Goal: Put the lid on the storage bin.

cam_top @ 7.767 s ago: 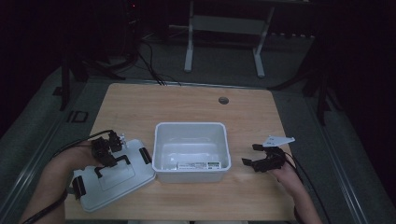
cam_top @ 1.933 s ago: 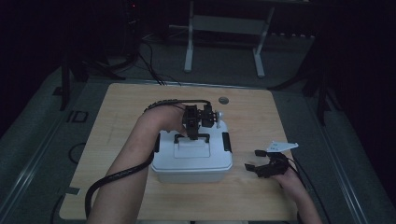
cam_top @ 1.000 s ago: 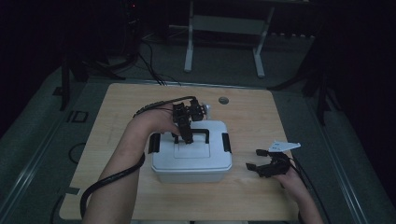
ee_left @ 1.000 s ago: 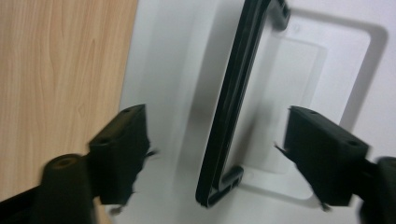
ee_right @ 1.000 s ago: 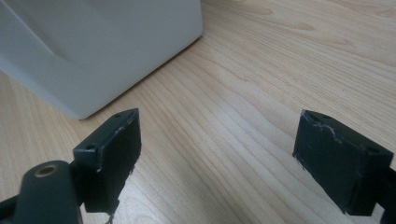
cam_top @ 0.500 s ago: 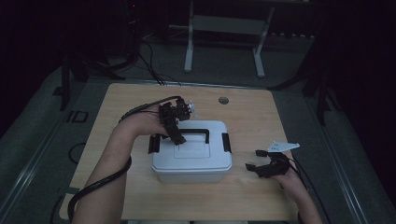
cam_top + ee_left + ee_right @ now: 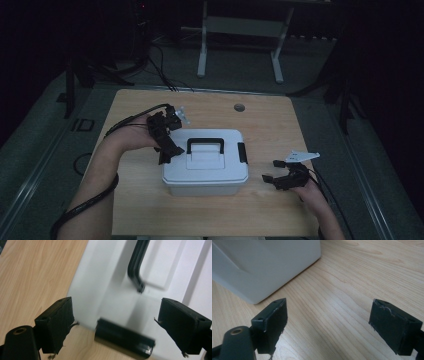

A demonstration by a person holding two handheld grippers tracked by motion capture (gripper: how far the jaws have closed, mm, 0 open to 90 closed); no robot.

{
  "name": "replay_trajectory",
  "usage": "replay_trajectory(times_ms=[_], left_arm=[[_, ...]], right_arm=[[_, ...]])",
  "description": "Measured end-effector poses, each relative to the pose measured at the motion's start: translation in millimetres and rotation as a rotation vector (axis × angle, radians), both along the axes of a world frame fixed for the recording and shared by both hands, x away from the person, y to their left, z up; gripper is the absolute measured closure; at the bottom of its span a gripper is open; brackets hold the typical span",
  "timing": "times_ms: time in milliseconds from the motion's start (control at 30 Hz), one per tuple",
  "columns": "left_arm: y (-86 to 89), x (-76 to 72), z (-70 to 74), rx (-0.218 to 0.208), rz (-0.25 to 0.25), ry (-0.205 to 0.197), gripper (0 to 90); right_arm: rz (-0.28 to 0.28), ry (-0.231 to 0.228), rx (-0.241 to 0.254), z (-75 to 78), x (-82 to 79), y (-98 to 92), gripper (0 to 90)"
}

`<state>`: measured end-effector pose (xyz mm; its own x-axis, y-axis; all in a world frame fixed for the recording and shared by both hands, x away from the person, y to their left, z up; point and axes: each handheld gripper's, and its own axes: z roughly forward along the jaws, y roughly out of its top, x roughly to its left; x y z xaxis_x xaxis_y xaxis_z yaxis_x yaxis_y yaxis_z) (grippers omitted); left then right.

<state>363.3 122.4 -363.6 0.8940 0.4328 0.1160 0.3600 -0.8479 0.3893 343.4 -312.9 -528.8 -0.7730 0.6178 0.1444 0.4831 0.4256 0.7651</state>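
A white box [image 7: 205, 172] stands mid-table with its lid on, a black handle [image 7: 205, 145] flat on top and a black latch [image 7: 242, 152] on its right side. My left gripper [image 7: 167, 154] hovers over the box's left edge, open. Its jaws have just been opening a little. In the left gripper view the left latch [image 7: 123, 341] lies in the gap of the left gripper [image 7: 116, 315], and neither pad touches it. The handle [image 7: 136, 270] is farther off. My right gripper [image 7: 271, 171] rests open on the table, right of the box [image 7: 262, 265], with nothing in it.
The wooden table [image 7: 280, 125] has a round cable hole [image 7: 239, 107] at the back. Bare wood lies on both sides of the box. Cables trail from both grippers off the near edge. A metal stand [image 7: 240, 30] is on the floor behind.
The lid, once lying left of the open box, now sits on it. My left gripper moved from the handle area toward the box's left edge. The right gripper stayed put.
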Motion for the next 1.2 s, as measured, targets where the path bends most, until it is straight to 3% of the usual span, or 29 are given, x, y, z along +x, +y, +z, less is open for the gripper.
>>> replay_trajectory(times_ms=[333,567,1200], left_arm=[[30.4,-9.2,-13.3,-0.034,0.037,0.011,13.1],[57.7,-17.8,-19.1,-0.097,0.073,0.014,13.1],[105.0,-31.8,-45.2,-0.130,0.160,0.033,13.1]], right_arm=[[-0.004,-0.004,0.003,2.0,-0.1,0.9,14.7],[-0.008,0.000,0.000,-1.2,-0.8,0.4,14.7],[-0.012,0.000,0.002,-1.4,-1.2,1.1,14.7]])
